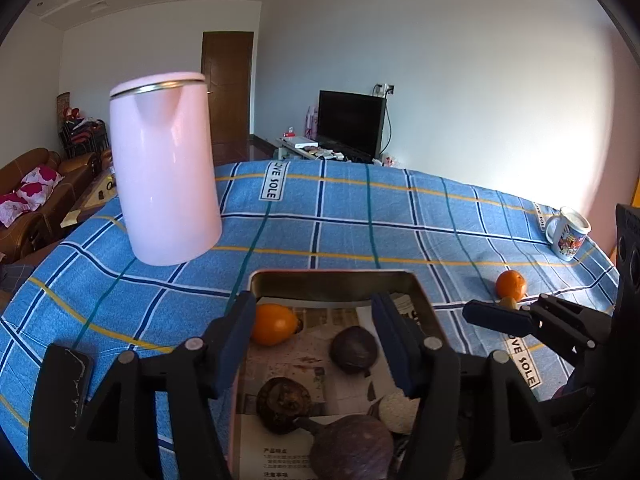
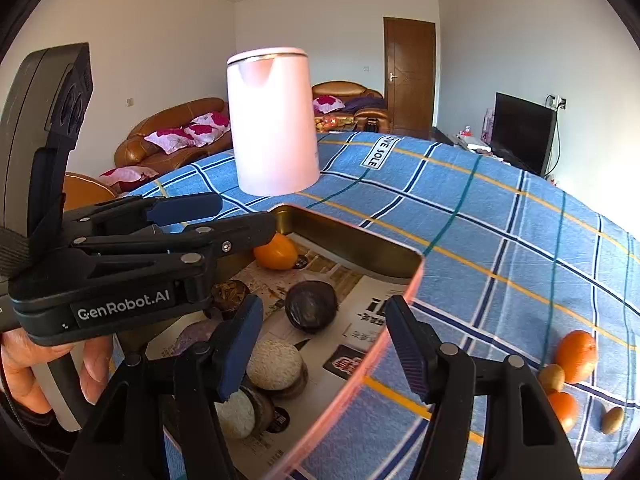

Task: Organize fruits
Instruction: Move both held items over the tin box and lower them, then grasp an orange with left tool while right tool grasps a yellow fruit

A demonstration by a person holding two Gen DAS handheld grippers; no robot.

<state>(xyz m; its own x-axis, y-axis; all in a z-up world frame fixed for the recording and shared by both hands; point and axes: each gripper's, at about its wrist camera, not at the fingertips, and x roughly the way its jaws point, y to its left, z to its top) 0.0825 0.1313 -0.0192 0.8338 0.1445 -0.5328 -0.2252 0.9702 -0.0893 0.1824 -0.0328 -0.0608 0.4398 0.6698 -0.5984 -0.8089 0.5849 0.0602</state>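
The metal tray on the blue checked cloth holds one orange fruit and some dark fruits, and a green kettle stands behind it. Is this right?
Not quite: the kettle is pink, not green; both wrist views show it. The rest holds: the metal tray on the blue checked cloth holds one orange fruit and dark fruits.

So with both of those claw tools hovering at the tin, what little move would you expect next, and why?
Probably the right gripper swings toward the loose orange on the blue checked cloth and lowers over it. Its fingers are open with nothing between them, the tray already holds several fruits, and a few small fruits lie outside it to the right. The left gripper is open too, but sits over the tray.
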